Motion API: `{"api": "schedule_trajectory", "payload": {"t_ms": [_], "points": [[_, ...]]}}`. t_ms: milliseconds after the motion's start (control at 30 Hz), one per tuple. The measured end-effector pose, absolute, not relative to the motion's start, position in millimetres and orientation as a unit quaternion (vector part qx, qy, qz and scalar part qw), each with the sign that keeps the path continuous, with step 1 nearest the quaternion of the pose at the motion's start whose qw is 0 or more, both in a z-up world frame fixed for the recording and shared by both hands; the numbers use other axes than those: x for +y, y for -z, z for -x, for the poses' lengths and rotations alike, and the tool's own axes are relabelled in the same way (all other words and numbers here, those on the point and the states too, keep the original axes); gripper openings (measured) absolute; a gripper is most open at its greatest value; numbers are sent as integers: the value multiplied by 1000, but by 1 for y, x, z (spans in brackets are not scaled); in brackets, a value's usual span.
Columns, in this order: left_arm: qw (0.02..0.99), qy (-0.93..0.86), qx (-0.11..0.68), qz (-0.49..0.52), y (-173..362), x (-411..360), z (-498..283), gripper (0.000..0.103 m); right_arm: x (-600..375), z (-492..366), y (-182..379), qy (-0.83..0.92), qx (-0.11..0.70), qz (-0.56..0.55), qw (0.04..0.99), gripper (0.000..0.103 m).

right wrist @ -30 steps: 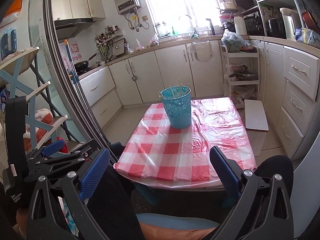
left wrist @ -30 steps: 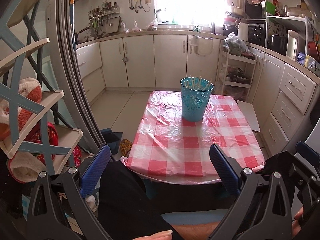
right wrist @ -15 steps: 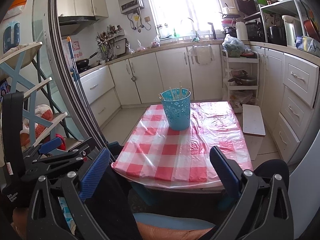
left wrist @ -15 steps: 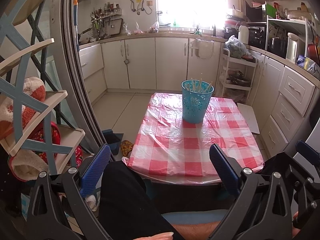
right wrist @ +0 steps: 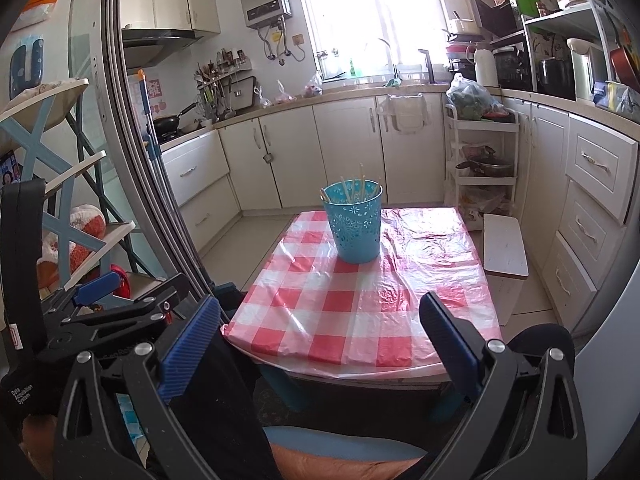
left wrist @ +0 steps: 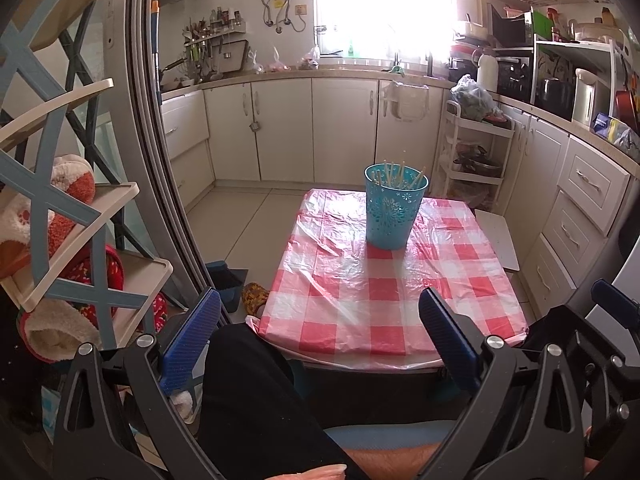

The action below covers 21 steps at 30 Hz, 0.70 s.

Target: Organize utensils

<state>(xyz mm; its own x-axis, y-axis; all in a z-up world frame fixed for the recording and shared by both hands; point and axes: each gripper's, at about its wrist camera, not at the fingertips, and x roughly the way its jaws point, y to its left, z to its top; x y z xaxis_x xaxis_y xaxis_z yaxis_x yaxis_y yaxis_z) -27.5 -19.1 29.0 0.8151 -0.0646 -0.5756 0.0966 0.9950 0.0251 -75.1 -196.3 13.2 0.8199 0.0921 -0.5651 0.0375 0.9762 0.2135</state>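
A teal perforated cup stands upright on a low table with a red-and-white checked cloth. Several pale chopsticks stand in it. The cup also shows in the right wrist view, with the chopsticks in it. My left gripper is open and empty, held back from the table's near edge, over a lap in black trousers. My right gripper is open and empty, also back from the near edge. The left gripper's body shows at the left of the right wrist view.
A shelf rack with soft toys stands close on the left beside a sliding door frame. A white stool sits right of the table. Kitchen cabinets line the back and right walls. A white trolley stands behind the table.
Both grippers have drawn back and tilted up slightly, so the table and cup sit a little lower and farther. Both stay open and empty. The cup has not moved.
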Motion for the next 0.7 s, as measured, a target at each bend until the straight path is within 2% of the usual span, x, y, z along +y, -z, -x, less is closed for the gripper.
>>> {"api": "schedule_trajectory", "payload": {"t_ms": [700], "points": [[952, 42, 302, -26, -30, -17, 28, 95, -196, 77, -16, -15, 301, -103, 948, 96]]}}
